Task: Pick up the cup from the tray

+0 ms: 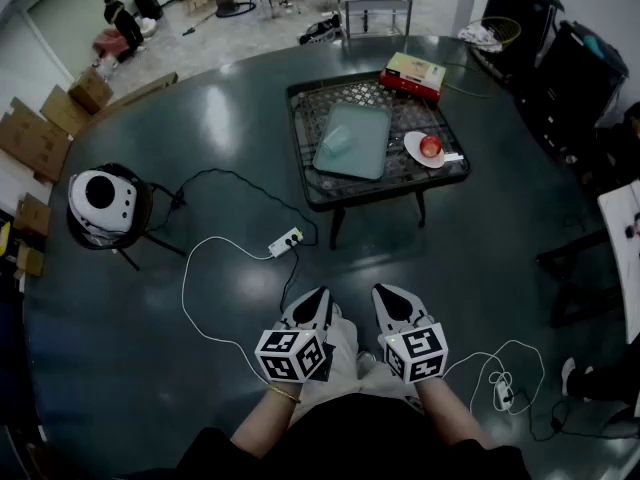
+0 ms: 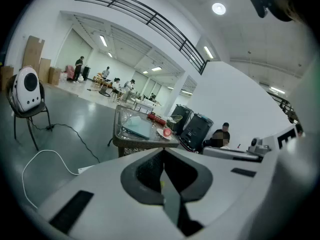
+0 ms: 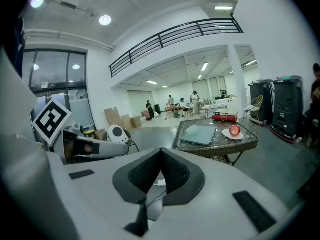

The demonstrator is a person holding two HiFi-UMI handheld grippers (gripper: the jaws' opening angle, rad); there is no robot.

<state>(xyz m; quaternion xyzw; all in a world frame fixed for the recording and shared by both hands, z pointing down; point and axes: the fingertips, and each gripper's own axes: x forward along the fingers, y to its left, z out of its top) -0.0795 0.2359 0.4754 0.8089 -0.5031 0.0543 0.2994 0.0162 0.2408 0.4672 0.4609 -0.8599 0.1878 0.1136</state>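
Observation:
A pale, see-through cup lies on a teal tray on the low glass-topped table, far ahead of both grippers. The left gripper view shows the cup and tray small and distant; so does the right gripper view, with its cup and tray. My left gripper and right gripper hang side by side low over the floor in front of the person's legs. Both are shut and hold nothing, as the left gripper and right gripper show close up.
A white plate with a red apple and stacked books share the table. A white round device on a stool stands at left. Cables and a power strip lie on the floor between me and the table. Black cases stand at right.

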